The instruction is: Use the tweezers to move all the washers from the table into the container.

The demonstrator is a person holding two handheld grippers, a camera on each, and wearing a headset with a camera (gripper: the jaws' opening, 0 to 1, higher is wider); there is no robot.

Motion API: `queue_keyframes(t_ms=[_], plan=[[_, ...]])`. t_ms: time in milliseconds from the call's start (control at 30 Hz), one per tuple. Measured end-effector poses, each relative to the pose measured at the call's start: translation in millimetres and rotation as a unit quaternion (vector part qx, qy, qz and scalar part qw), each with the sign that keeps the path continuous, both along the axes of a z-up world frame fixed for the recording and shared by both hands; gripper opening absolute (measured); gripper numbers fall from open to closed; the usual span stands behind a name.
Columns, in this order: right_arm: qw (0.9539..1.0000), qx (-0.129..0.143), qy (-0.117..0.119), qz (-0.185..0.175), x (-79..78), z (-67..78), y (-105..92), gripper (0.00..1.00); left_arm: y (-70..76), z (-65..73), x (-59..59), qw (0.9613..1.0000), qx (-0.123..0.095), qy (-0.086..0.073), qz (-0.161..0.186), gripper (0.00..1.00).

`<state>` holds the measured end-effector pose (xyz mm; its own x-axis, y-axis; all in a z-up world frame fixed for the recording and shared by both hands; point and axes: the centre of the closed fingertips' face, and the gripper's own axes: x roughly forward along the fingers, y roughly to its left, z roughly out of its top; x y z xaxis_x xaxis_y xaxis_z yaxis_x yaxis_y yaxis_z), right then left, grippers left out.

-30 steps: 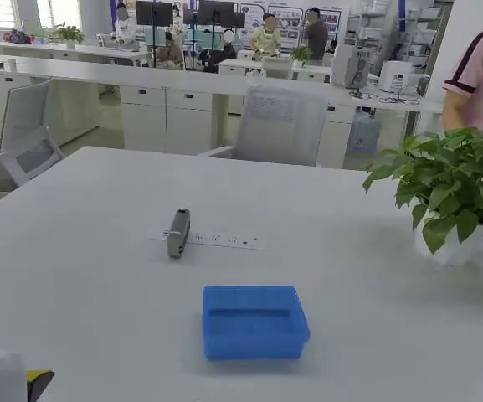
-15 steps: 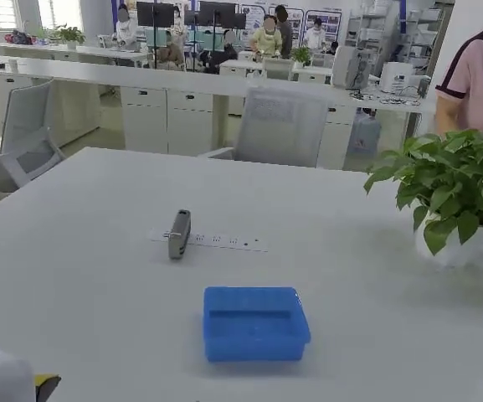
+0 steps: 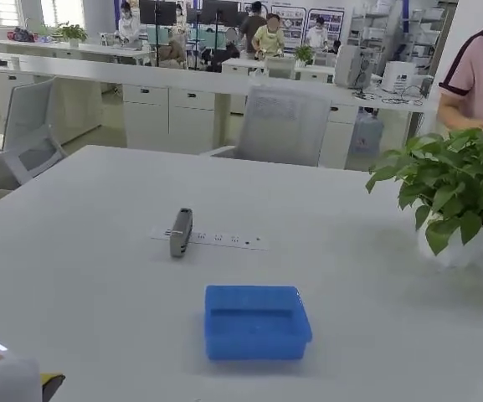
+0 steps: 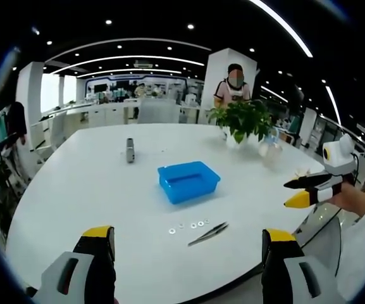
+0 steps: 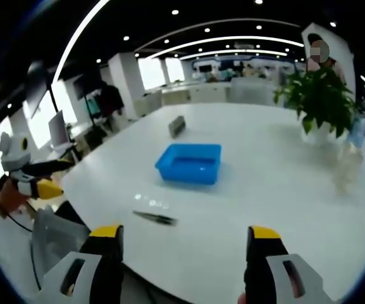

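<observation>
Left gripper view showed the left tongs (image 4: 187, 235) wide open and holding nothing, near the edge of the white worktop (image 4: 93, 190). A short row of washers (image 4: 190, 225) lay on the worktop, just beside the tweezers (image 4: 209, 234), between the tongs and the blue container (image 4: 188, 180). The right tongs (image 5: 185, 232) were also wide open and empty. A potted plant (image 4: 242, 120) stood beyond the container.
</observation>
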<state>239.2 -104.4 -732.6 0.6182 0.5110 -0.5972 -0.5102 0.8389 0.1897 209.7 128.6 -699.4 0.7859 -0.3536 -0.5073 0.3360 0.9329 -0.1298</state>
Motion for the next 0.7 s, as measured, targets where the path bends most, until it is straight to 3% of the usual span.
queue_keyframes(t_ms=[700], plan=[[1.0, 0.002, -0.002, -0.001, -0.4, -1.4, 0.9, 0.77, -3.2, -0.6, 2.7, 0.9999, 0.008, 0.003, -0.009, 0.99]])
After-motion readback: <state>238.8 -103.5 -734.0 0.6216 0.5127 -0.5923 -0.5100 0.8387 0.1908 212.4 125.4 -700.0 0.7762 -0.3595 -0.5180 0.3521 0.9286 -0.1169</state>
